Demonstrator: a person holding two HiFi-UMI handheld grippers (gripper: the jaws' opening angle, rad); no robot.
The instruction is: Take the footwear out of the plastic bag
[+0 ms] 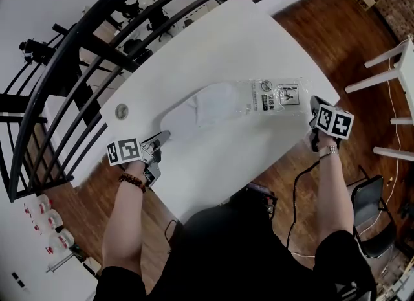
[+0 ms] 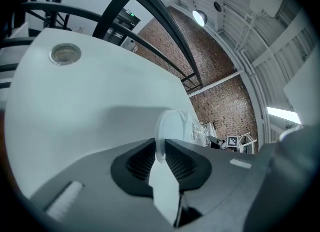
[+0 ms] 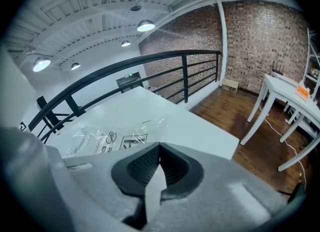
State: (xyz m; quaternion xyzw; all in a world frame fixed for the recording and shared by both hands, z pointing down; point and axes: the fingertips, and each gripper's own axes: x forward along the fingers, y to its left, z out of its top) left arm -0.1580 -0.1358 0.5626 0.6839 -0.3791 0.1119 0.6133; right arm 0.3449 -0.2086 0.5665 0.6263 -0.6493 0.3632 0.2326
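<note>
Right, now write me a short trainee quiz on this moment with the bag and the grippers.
1. Pick one. The left gripper is clamped on: A) the white footwear; B) a black cable; C) the railing.
2. True or false: the plastic bag lies on the wood floor.
3. Fill in: the bag's printed end points toward the ___ gripper.

Key: 1 A. 2 false, it lies on the white table. 3 right; the right gripper is shut at that end.
</note>
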